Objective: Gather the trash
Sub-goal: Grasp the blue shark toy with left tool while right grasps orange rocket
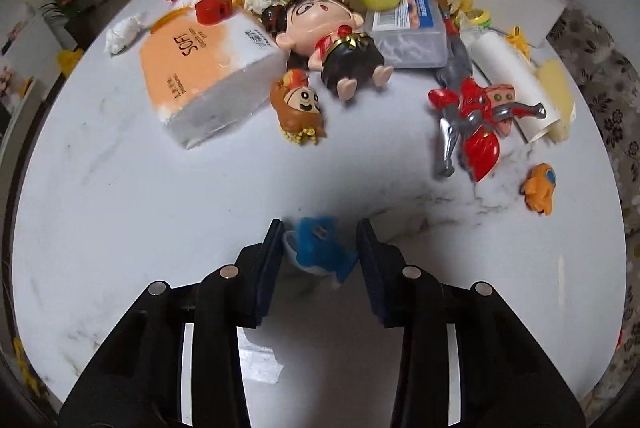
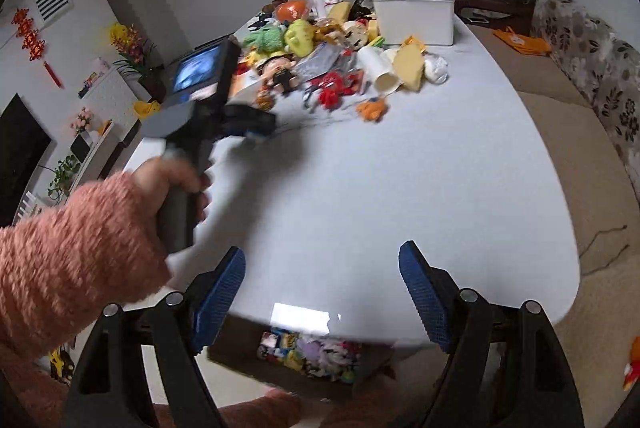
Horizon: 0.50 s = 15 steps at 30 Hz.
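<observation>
Pinching a small blue piece of trash (image 1: 320, 248) above the white tabletop (image 1: 160, 207), the left tool (image 1: 320, 252) is carrying it off, while the right tool (image 2: 322, 292) is hanging spread and empty, likely needing the box (image 2: 304, 352) below next.

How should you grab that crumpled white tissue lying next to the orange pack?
Probably pinch the crumpled white tissue across its narrow middle, coming straight down from above. It lies alone on the white marble table, its long twisted shape leaving bare surface on both sides for the fingers, clear of the orange tissue pack.
</observation>
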Each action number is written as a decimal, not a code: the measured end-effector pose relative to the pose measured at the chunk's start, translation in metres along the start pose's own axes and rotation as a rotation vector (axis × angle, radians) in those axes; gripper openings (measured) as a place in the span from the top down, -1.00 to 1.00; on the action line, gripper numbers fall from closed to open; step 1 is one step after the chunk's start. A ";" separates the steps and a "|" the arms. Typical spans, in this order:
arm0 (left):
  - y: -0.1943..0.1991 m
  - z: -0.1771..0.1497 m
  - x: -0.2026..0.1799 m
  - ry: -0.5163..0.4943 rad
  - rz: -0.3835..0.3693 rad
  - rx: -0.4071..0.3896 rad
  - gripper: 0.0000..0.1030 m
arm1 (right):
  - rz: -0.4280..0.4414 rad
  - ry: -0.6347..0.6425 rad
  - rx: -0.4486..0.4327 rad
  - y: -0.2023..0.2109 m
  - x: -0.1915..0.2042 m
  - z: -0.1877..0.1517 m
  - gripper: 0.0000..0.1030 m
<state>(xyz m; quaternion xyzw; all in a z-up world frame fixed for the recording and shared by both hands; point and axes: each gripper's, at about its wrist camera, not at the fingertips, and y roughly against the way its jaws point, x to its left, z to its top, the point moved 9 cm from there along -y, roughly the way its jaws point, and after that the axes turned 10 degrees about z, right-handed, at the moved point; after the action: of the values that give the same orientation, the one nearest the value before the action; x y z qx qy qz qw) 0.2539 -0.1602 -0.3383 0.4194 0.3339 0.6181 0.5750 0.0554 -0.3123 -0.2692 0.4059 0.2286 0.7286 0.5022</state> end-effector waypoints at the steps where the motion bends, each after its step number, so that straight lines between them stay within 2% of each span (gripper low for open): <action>1: 0.000 -0.002 0.000 -0.002 0.007 -0.004 0.28 | 0.008 0.003 0.005 -0.004 -0.010 0.008 -0.51; 4: 0.004 -0.009 0.007 0.043 -0.002 0.013 0.29 | 0.028 0.028 0.012 -0.026 -0.029 0.036 -0.51; 8: 0.029 -0.025 0.024 0.116 -0.029 0.016 0.29 | 0.036 0.054 0.036 -0.079 -0.049 0.081 -0.51; 11: 0.058 -0.043 0.039 0.143 -0.029 -0.001 0.29 | 0.006 -0.003 0.058 -0.127 -0.069 0.109 -0.48; 15: 0.078 -0.064 0.059 0.179 -0.012 0.000 0.29 | -0.047 -0.033 0.068 -0.166 -0.080 0.129 -0.37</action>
<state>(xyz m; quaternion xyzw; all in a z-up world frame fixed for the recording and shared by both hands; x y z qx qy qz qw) 0.1636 -0.1066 -0.2880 0.3605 0.3864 0.6495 0.5467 0.2650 -0.3302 -0.3479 0.4292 0.2542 0.7015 0.5090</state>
